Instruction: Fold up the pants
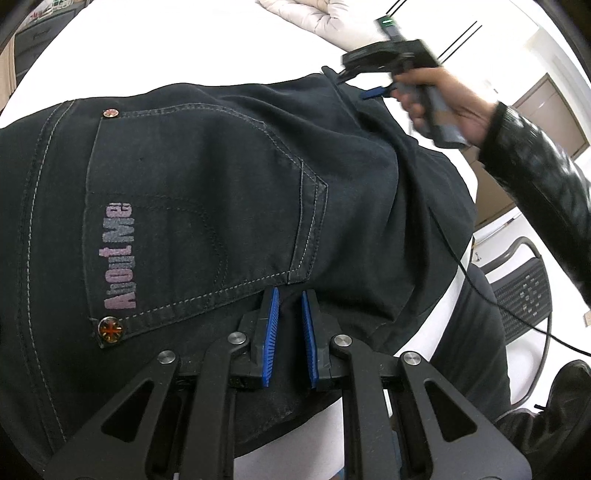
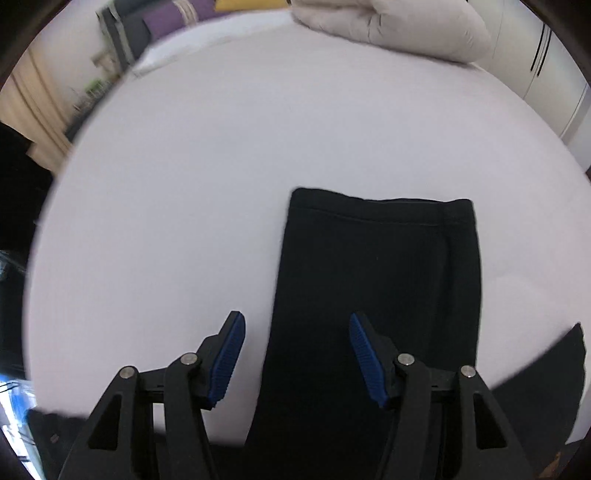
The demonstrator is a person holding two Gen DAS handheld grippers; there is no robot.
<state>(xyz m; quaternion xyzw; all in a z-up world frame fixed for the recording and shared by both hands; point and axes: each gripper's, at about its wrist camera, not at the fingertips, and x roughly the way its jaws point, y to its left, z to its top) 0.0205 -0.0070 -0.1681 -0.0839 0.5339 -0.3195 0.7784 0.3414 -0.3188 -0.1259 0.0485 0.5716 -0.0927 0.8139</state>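
Pants of dark denim lie spread on a white table in the left wrist view, seat side up, with a back pocket lettered in pink and a rivet at its near corner. The garment's long axis runs from the lower left toward the upper right, where the cloth narrows and reaches the right gripper. That gripper is carried by a hand in a glossy black sleeve; its blue pads stand apart over the far cloth, with nothing pinched. The left gripper sits low on the denim just below the pocket's corner, its blue fingers nearly together with a narrow gap; whether a fold of cloth is caught between them cannot be told. A pale padded garment lies at the table's far edge.

In the right wrist view, one leg of the pants runs straight away from the camera, its hem at the far end, square across. The right gripper hangs above the leg's left edge, jaws wide apart and holding nothing. The pale padded garment rests beyond.
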